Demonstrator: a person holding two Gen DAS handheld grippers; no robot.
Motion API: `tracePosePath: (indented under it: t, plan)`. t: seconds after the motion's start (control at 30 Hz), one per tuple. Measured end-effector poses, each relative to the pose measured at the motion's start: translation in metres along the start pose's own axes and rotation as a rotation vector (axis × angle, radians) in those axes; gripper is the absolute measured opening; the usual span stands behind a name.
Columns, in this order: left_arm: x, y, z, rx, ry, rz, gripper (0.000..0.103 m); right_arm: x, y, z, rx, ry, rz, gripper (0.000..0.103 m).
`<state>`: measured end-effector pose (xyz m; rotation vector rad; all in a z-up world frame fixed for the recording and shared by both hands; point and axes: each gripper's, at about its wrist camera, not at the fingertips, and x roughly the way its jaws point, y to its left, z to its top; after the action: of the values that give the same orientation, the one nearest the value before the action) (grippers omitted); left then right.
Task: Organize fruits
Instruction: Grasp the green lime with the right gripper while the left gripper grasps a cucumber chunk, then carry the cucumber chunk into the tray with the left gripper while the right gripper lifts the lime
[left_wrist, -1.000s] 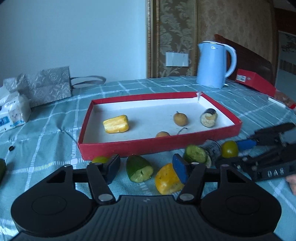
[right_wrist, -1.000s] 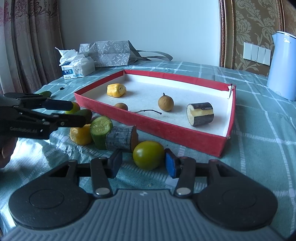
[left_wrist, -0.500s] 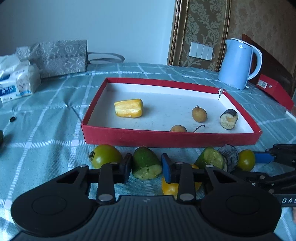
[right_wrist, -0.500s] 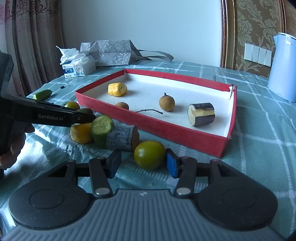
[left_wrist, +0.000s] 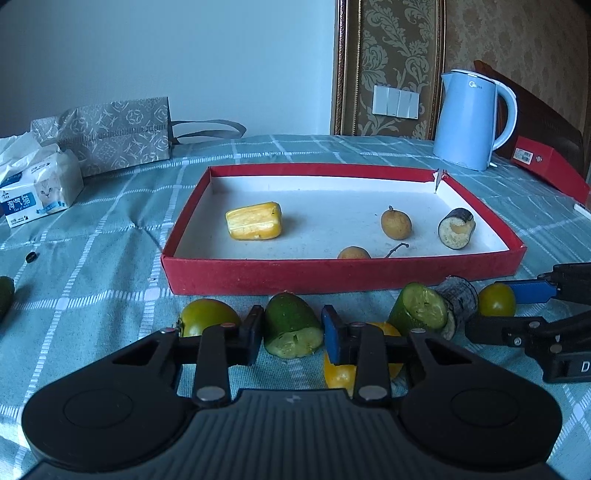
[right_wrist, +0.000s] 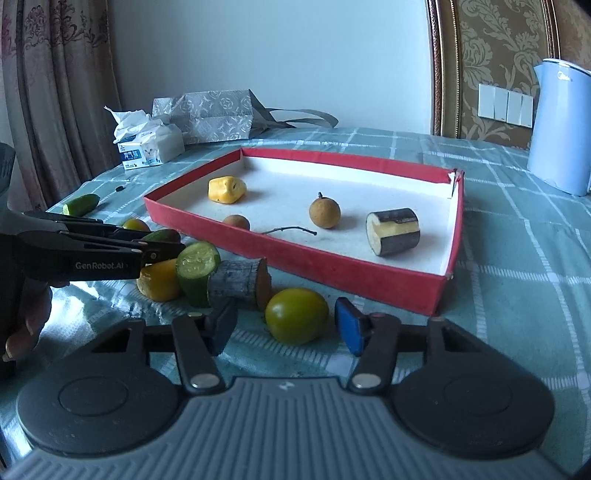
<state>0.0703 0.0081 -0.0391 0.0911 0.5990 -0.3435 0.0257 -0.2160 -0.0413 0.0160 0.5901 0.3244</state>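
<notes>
A red tray holds a yellow chunk, two brown longans and a dark cut piece. In front of it lie a green cucumber chunk, green tomatoes, a yellow piece, a second cucumber piece and a grey-skinned piece. My left gripper has closed in around the cucumber chunk, both pads at its sides. My right gripper is open around a green tomato, pads apart from it.
A blue kettle and a red box stand at the back right. A grey gift bag and a tissue pack sit at the back left. Another cucumber piece lies near the left table edge.
My left gripper swung left from the yellow piece to the cucumber chunk and narrowed onto it. My right gripper stayed open around the green tomato, creeping slightly forward.
</notes>
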Motion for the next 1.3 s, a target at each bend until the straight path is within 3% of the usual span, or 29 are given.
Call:
tracePosePath:
  t: [0.13, 0.93, 1.3]
  plan:
    - [0.000, -0.001, 0.000, 0.005, -0.003, 0.003, 0.033, -0.001, 0.000, 0.000, -0.006, -0.010, 0.009, 0.032]
    - [-0.011, 0.000, 0.003, -0.040, -0.058, 0.035, 0.033, -0.008, -0.001, -0.001, 0.008, -0.053, -0.029, 0.032]
    - [-0.014, 0.000, 0.022, -0.068, -0.104, 0.041, 0.033, -0.008, -0.001, -0.001, 0.005, -0.051, -0.025, 0.032]
